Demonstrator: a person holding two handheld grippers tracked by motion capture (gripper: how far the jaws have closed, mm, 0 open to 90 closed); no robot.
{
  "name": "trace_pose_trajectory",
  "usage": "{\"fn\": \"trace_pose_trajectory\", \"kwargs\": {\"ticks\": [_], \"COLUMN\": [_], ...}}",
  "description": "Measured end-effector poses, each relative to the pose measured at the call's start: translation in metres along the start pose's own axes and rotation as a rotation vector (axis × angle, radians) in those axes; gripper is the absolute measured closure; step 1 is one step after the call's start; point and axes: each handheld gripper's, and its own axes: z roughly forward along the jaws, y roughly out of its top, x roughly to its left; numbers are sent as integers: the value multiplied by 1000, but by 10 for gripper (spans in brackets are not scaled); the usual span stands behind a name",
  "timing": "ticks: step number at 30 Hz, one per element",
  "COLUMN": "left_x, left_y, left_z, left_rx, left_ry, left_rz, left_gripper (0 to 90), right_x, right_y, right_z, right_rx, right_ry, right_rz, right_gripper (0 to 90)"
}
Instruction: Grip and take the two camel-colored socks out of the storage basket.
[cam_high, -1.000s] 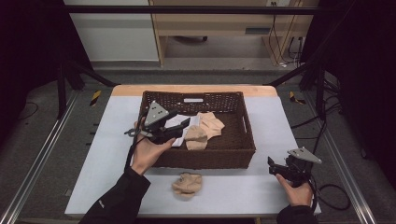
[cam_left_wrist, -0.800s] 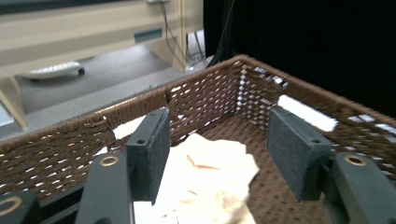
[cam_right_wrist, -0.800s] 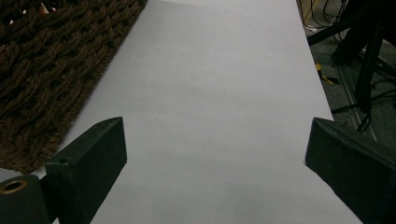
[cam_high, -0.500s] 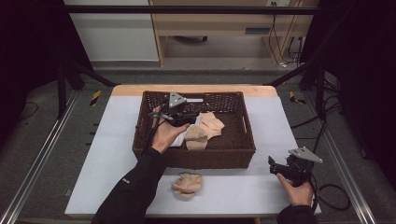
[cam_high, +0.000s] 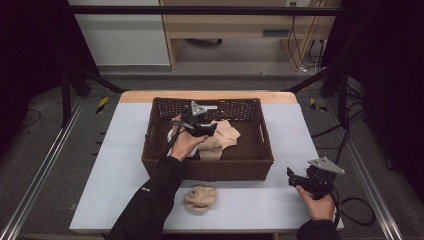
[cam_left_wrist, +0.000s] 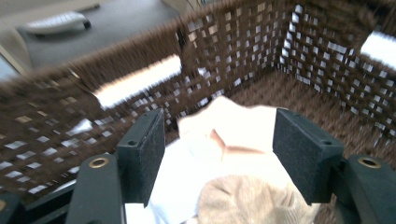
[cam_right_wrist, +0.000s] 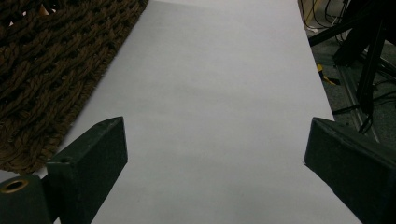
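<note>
Pale grey table (cam_high: 125, 150), with brown wicker basket (cam_high: 210, 167) and beige crumpled cloth (cam_high: 200, 197) directly on top.

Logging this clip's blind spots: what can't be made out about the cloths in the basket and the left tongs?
- High view: the hand covers part of the cloths, so their count is unclear.
- Left gripper view: motion blur smears the basket wall.
- Left tongs stand open; whether the pads touch cloth is unclear.

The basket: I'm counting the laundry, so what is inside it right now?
Inside the basket lie beige socks and a white cloth, with the left gripper open over them. The hand and gripper cover part of the pile, so no exact count is possible.
</note>
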Motion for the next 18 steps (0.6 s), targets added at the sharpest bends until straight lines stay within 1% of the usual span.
{"fn": "trace_pose_trajectory", "kwargs": {"ticks": [2, 5, 6, 8, 9, 10, 12, 13, 14, 15, 16, 18], "left_x": [-1, -1, -1, -1, -1, -1, -2, -2, -2, -3, -2, -2], "left_y": [-3, -4, -5, -7, -10, -11, -14, -15, -16, -17, -18, -19], "left_z": [5, 7, 7, 8, 10, 11, 14, 14, 15, 16, 17, 18], "left_rx": [33, 46, 51, 74, 104, 130, 170, 180, 192, 197, 213, 224], "left_ry": [-3, -21, -18, -16, -20, -20, -26, -29, -33, -32, -28, -20], "left_rz": [18, -9, -9, -12, -14, -4, -3, -5, 1, 10, 28, 36], "left_gripper": [337, 335, 334, 328, 322, 317, 319, 322, 323, 324, 329, 336], "right_x": [0, 0, 1, 1, 1, 1, 1, 1, 1, 1, 1, 2], "right_y": [0, 0, 0, 0, 0, 0, 0, 0, 0, 0, 0, 0], "right_z": [0, 0, 0, 0, 0, 0, 0, 0, 0, 0, 0, 0], "right_rx": [3, 0, 0, 1, 2, 4, 5, 6, 4, 5, 5, 7], "right_ry": [2, 2, 2, 2, 2, 1, 1, 1, 0, 2, 2, 1], "right_rz": [0, -4, -4, -4, -4, -3, -5, -5, -8, -7, -7, -10], "right_gripper": [62, 63, 63, 63, 63, 63, 64, 64, 64, 64, 64, 64]}}
